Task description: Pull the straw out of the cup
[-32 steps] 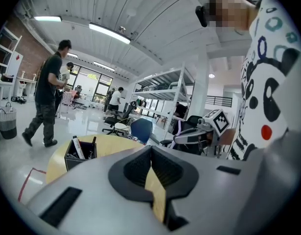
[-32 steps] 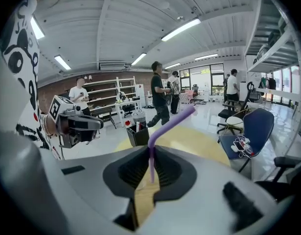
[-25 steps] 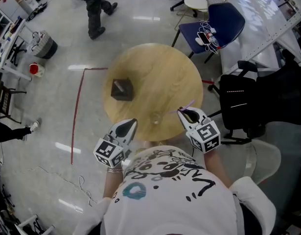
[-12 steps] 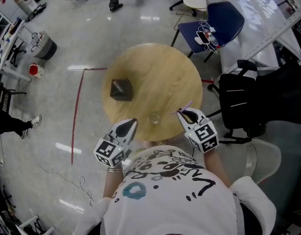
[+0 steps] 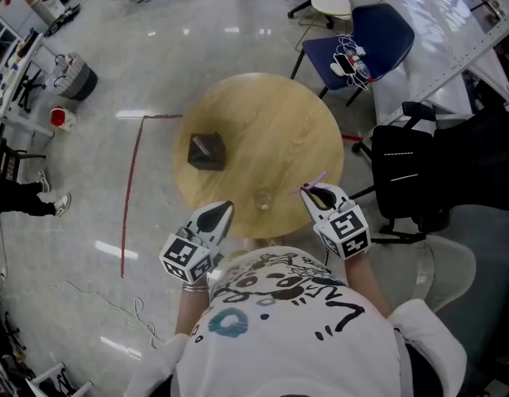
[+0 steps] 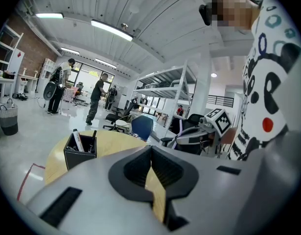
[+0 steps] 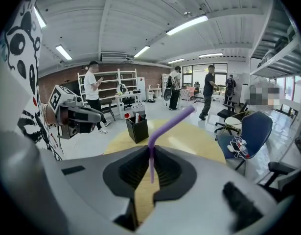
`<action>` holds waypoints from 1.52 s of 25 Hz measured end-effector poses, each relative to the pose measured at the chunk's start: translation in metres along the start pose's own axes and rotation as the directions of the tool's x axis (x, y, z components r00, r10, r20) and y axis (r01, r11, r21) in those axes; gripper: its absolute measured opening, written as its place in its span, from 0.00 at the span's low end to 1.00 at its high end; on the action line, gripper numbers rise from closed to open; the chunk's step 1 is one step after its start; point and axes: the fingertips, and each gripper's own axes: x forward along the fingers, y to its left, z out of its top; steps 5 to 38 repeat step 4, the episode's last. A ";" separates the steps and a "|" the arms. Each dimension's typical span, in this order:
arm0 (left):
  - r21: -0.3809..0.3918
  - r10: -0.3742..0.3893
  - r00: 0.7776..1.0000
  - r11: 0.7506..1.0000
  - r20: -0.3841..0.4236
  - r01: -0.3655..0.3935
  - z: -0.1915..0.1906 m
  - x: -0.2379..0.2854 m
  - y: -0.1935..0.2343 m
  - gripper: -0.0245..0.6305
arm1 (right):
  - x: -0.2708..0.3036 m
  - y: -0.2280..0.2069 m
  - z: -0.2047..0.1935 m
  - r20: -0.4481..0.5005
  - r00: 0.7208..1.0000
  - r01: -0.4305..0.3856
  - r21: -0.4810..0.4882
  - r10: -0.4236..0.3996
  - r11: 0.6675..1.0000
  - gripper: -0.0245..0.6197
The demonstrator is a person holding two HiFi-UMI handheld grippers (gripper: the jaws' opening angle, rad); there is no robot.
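A clear cup [image 5: 262, 199] stands near the front edge of the round wooden table [image 5: 262, 131], with no straw in it. My right gripper [image 5: 314, 193] is to the right of the cup, shut on a purple bendy straw [image 7: 162, 131]; the straw [image 5: 316, 178] sticks up and away from the jaws, bent at its top. My left gripper [image 5: 220, 212] hangs at the table's front edge, left of the cup, its jaws shut with nothing between them [image 6: 151, 168].
A black pen holder [image 5: 206, 150] with pens stands on the left part of the table. A blue chair [image 5: 366, 44] and a black chair [image 5: 415, 172] stand to the right of the table. People stand far off across the room.
My grippers have barely moved. People at the far end of the room have walked out of the head view.
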 end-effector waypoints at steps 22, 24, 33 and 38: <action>-0.002 -0.001 1.000 1.000 -0.003 0.001 0.000 -0.001 -0.002 0.06 | -0.001 0.000 -0.001 0.000 1.000 -0.001 0.004 0.001 1.000 0.11; -0.002 -0.001 1.000 1.000 -0.003 0.001 0.000 -0.001 -0.002 0.06 | -0.001 0.000 -0.001 0.000 1.000 -0.001 0.004 0.001 1.000 0.11; -0.002 -0.001 1.000 1.000 -0.003 0.001 0.000 -0.001 -0.002 0.06 | -0.001 0.000 -0.001 0.000 1.000 -0.001 0.004 0.001 1.000 0.11; -0.002 -0.001 1.000 1.000 -0.003 0.001 0.000 -0.001 -0.002 0.06 | -0.001 0.000 -0.001 0.000 1.000 -0.001 0.004 0.001 1.000 0.11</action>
